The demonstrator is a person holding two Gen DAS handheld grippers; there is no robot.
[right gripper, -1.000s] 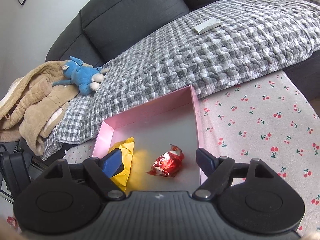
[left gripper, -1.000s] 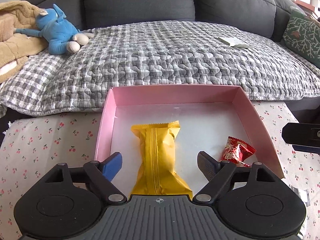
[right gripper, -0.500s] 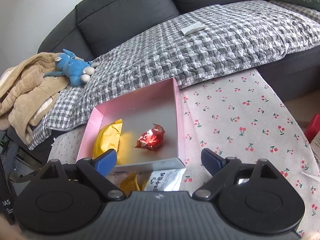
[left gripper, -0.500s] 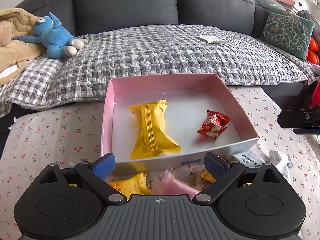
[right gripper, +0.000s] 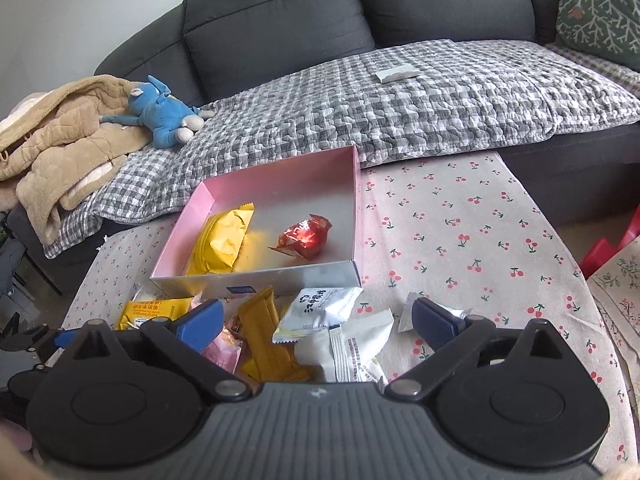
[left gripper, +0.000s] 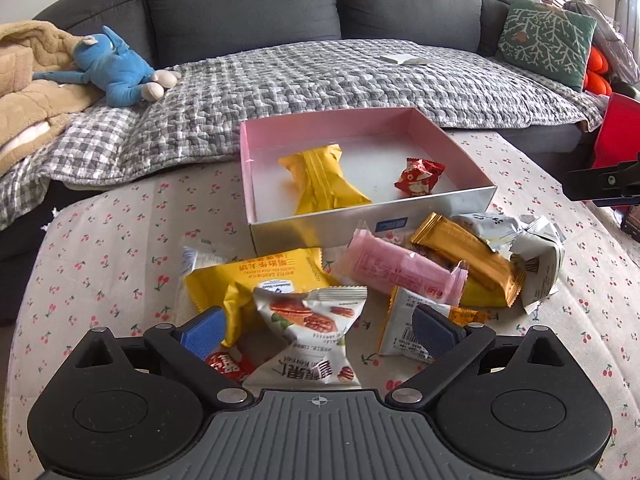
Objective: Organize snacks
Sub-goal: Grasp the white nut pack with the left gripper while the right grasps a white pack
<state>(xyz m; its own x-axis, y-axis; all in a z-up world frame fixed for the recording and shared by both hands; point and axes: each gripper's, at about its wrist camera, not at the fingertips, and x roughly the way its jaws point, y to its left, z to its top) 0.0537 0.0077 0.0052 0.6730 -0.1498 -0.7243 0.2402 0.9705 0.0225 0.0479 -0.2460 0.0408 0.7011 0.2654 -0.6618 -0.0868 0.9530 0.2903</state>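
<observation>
Cherry-print cloth (right gripper: 460,216) — only left view shows pecan packet (left gripper: 316,320); both grippers (left gripper: 318,330) (right gripper: 318,320) spread.

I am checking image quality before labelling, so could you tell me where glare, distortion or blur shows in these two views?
Right wrist view: a bright glare spot on the red candy wrapper, with a yellow glow on the pink box floor beside the yellow packet. Left wrist view: fisheye bends the sofa backrest; the gold bar looks slightly blurred.
</observation>
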